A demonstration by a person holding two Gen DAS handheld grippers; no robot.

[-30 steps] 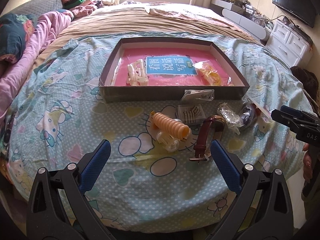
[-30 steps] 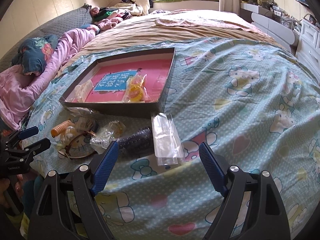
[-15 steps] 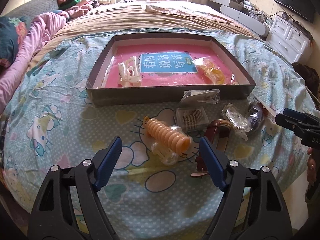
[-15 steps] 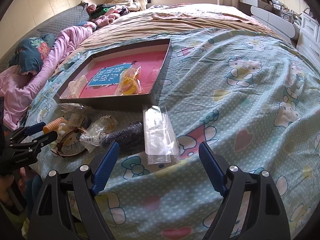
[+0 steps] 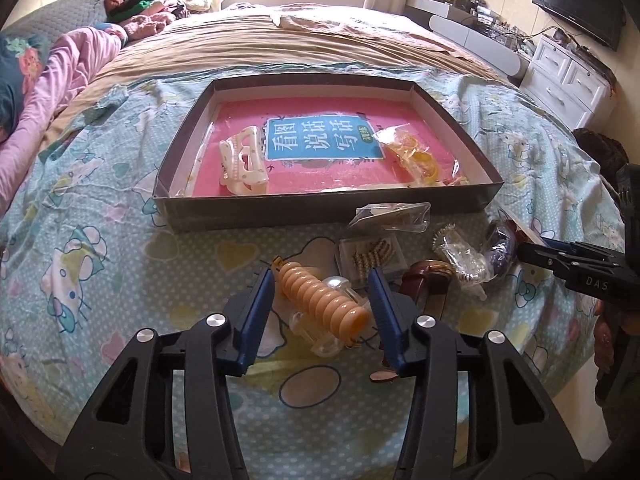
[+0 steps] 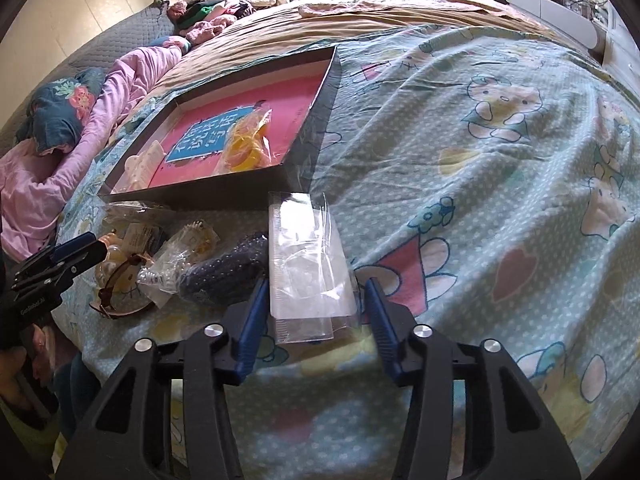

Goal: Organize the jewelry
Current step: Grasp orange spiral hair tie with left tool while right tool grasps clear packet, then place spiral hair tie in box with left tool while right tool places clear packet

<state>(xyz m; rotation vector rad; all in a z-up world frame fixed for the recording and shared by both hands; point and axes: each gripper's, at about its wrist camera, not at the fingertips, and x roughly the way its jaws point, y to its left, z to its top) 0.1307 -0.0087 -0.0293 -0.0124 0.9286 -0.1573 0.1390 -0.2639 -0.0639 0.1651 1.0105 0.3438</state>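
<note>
- Left gripper [image 5: 322, 280]: its blue-padded jaws have just been closing and now bracket the orange ribbed hair clip [image 5: 322, 300], which lies on the bedspread [image 5: 100, 264] between them. A gap shows on each side of the clip, so the pads do not press on it.
- Right gripper [image 6: 314, 292]: its jaws have likewise just been closing and stand either side of the clear plastic packet [image 6: 308, 268]. The packet lies flat on the bedspread; the pads sit just beside its edges, and no pinch is visible.
- Shallow dark-walled box [image 5: 320, 208]: it rests on the bedspread beyond the loose items. Its floor is a pink sheet with a blue panel of Chinese characters.
- Contents of the box: a cream claw clip [image 5: 244, 162] towards the left and a bag of yellow bands [image 5: 414, 156] towards the right.
- Loose items before the box's near wall, seen from the left wrist: a small clear bag [image 5: 390, 216], a flat case of beaded pieces [image 5: 370, 258], a brown leather strap [image 5: 430, 284], a bagged silvery coil [image 5: 464, 258] and a dark beaded piece [image 5: 500, 244].
- In the left wrist view, the right gripper's tips enter from the right edge, near the dark beaded piece.
- Background: a pink quilt [image 5: 60, 76] at left and a white dresser [image 5: 568, 80] at right.
</note>
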